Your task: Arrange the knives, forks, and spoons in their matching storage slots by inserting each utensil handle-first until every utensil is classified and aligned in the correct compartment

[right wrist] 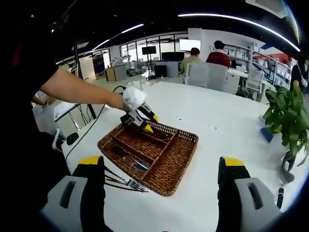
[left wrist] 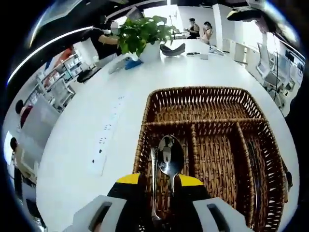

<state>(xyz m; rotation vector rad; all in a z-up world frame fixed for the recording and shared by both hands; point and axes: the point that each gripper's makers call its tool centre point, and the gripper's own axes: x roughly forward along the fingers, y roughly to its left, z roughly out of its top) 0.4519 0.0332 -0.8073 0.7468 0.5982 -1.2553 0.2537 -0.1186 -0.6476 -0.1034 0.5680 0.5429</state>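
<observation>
Spoon (left wrist: 170, 157), bowl forward, is pinched between the yellow-tipped jaws of the left gripper (left wrist: 159, 186) and is held over the leftmost long slot of the wicker tray (left wrist: 203, 104), where another utensil (left wrist: 153, 183) is already lying. From the right gripper view, forks (right wrist: 126, 182) are seen on the white table (right wrist: 227, 125) just beside the tray's near corner. Right gripper (right wrist: 161, 169) is held back, its jaws spread wide, nothing between them. A potted plant (right wrist: 286, 116) is seen at far right.

tongs (left wrist: 159, 186): closed on spoon (left wrist: 170, 159) | over left slot of wicker tray (left wrist: 203, 104)
</observation>
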